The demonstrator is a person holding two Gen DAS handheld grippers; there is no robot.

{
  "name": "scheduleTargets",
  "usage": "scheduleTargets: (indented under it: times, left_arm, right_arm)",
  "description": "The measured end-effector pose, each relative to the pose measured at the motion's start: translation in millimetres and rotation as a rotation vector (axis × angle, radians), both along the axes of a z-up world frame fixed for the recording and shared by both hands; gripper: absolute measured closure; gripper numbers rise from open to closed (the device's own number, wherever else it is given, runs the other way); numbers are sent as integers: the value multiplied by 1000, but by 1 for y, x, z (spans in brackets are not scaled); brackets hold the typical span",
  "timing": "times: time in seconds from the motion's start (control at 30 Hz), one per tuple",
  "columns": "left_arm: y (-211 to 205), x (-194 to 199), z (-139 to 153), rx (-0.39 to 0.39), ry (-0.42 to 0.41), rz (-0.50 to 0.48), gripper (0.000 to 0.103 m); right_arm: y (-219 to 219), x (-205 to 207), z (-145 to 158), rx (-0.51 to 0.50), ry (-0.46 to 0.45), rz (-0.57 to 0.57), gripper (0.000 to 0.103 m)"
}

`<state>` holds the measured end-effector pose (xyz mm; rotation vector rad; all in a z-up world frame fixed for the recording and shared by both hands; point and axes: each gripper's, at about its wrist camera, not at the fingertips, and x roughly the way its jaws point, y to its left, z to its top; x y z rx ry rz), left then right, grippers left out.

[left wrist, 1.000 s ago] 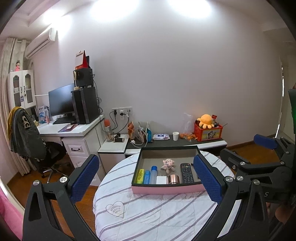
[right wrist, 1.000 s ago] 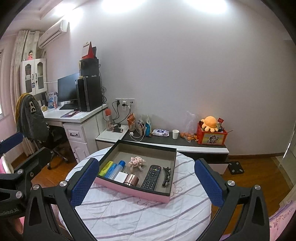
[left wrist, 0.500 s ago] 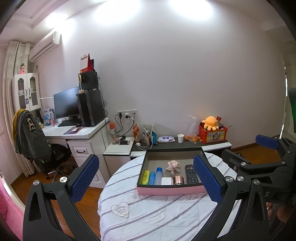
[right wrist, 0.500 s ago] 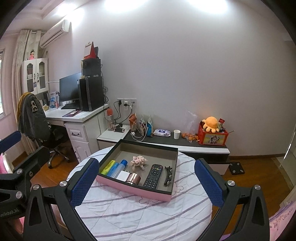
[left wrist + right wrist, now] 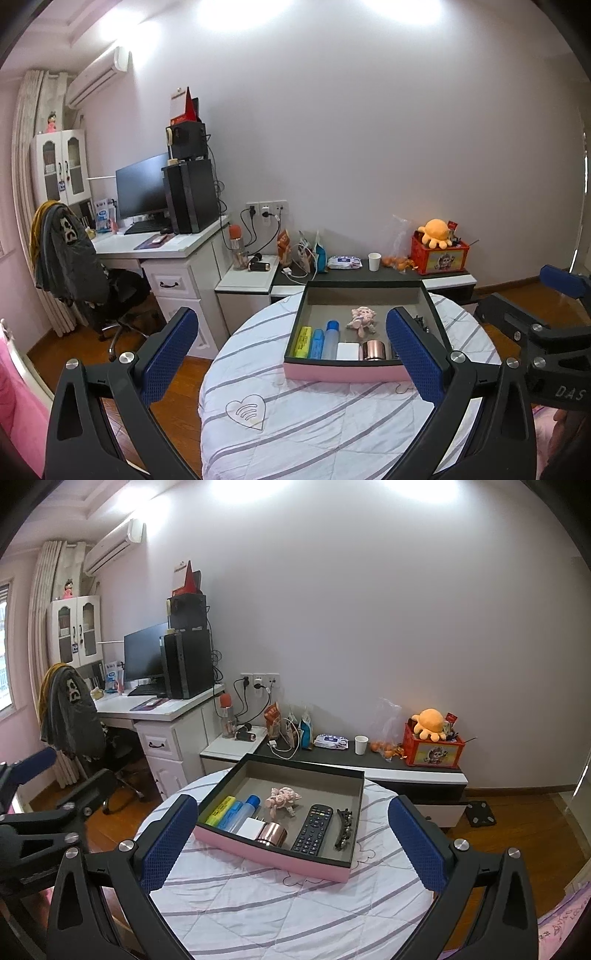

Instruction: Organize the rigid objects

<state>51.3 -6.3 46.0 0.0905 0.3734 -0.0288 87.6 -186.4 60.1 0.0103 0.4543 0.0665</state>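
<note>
Tidying looks basically done already — the black remote control (image 5: 312,829), copper-coloured metal cup (image 5: 272,835) and yellow highlighter (image 5: 218,810) all lie inside the shallow pink-sided tray (image 5: 273,856) on the striped round table (image 5: 258,915). Left gripper (image 5: 293,363) and right gripper (image 5: 293,843) both gape wide and empty, well back from it — I'd check for strays, keeping clear of the tray.

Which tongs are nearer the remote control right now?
Right, narrowly. The right tongs hover over the tray's near edge facing the remote control; the left tongs sit further left, by the highlighter end.

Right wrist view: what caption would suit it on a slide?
Open right gripper above a round table, facing a pink tray holding a remote.
</note>
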Motion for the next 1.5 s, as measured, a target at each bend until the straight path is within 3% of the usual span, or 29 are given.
scheduleTargets:
  times: [0.2, 0.7, 1.07, 1.5]
  left_arm:
    - [-4, 6, -6, -7, -4, -15, 0]
    - [-22, 26, -18, -1, 49, -55, 0]
    - [-25, 26, -15, 0, 43, -57, 0]
    - [-39, 52, 36, 34, 39, -81, 0]
  right_arm:
    - [6, -4, -6, -34, -31, 3, 0]
    - [-9, 11, -23, -43, 21, -38, 0]
    - [-14, 11, -23, -39, 21, -53, 0]
    - [-26, 30, 22, -33, 42, -59, 0]
